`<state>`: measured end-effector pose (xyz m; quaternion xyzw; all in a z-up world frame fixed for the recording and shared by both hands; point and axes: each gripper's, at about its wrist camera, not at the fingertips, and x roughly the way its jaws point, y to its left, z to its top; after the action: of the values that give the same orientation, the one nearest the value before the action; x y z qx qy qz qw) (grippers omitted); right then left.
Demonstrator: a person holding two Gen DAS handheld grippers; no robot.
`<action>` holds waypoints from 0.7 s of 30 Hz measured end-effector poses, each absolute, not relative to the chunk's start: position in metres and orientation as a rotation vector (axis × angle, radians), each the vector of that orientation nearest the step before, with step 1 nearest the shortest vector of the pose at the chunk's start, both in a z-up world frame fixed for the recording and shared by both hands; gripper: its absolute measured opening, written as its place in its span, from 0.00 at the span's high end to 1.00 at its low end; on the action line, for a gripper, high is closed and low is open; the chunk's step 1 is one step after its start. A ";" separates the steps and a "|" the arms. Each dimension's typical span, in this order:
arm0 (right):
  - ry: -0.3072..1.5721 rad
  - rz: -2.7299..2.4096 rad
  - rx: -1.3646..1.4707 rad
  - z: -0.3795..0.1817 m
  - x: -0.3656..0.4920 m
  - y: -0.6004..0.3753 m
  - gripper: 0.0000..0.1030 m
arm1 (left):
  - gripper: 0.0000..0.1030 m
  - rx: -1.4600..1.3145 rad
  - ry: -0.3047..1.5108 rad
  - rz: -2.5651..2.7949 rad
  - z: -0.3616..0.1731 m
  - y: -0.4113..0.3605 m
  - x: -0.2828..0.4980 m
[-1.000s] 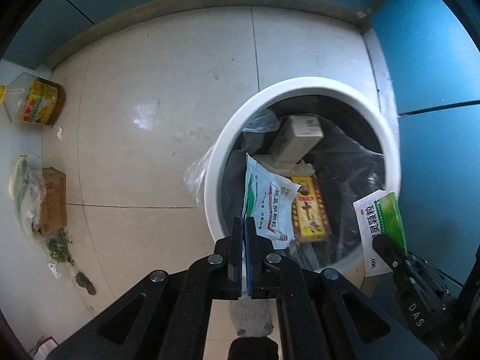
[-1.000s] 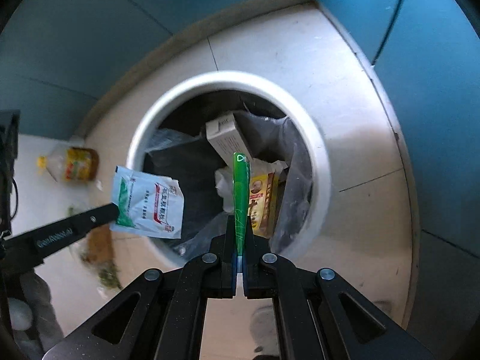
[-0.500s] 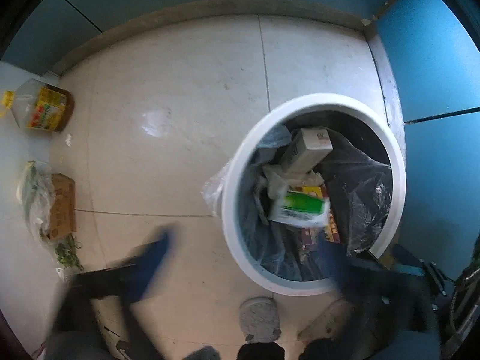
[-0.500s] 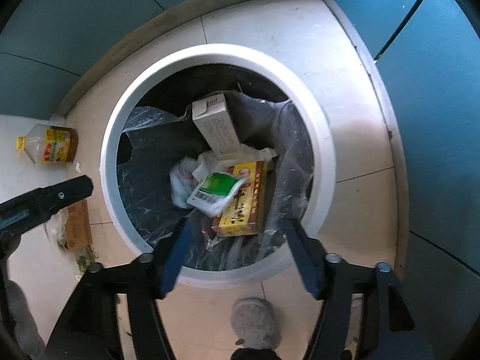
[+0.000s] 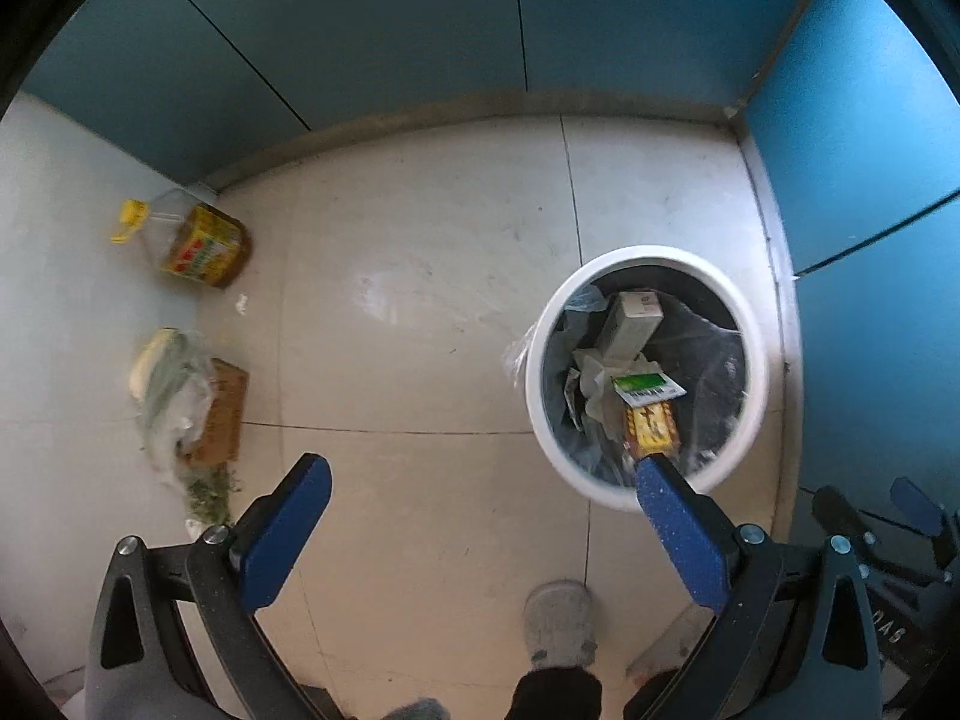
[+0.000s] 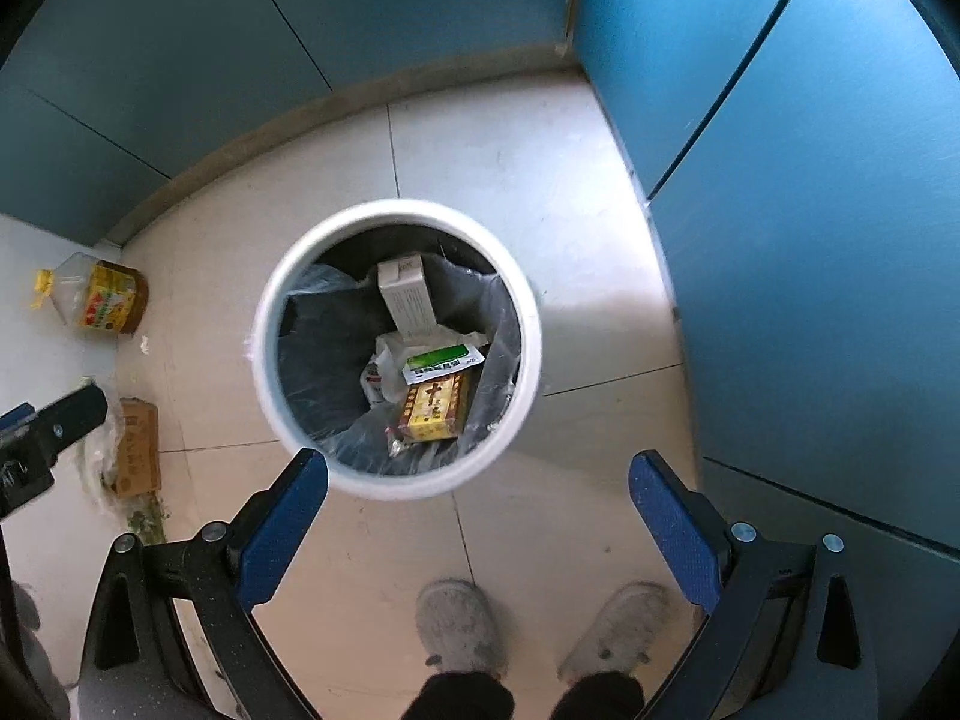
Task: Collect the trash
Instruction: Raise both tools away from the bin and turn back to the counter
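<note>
Both sets of fingers stood wide apart w/ nothing between them: left gripper (image 5: 480,531) and right gripper (image 6: 477,519) jaws had just been opening, and the two sachets they pinched a sec ago were gone from the pads. Green-white sachet (image 6: 443,361) now lay in the white bin (image 6: 528,312) atop the yellow box (image 6: 433,405), so that drop looked done. Bin rim sat near the blue wall at 3 o'clock; open floor (image 5: 420,276) toward 9–10 o'clock, oil bottle (image 5: 195,243) well apart.

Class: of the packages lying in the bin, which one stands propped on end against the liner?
The plain white box at the far side of the bin; the green-white sachet and yellow box lie flat below it.
</note>
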<state>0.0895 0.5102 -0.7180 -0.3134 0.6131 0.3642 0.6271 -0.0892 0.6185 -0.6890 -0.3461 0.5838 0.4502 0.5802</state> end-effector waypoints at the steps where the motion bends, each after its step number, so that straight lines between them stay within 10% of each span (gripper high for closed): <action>1: 1.403 0.839 -0.712 -0.701 0.089 0.507 0.01 | 0.00 -0.804 1.360 1.054 -0.669 0.610 -0.092; 21: 1.256 0.996 -0.526 -0.324 0.059 0.403 0.01 | 0.00 -0.730 1.186 1.071 -0.356 0.488 -0.119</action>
<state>0.0588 0.4031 -0.3245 -0.2327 0.5560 0.4411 0.6649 -0.1194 0.4883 -0.3556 -0.3199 0.5196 0.4693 0.6383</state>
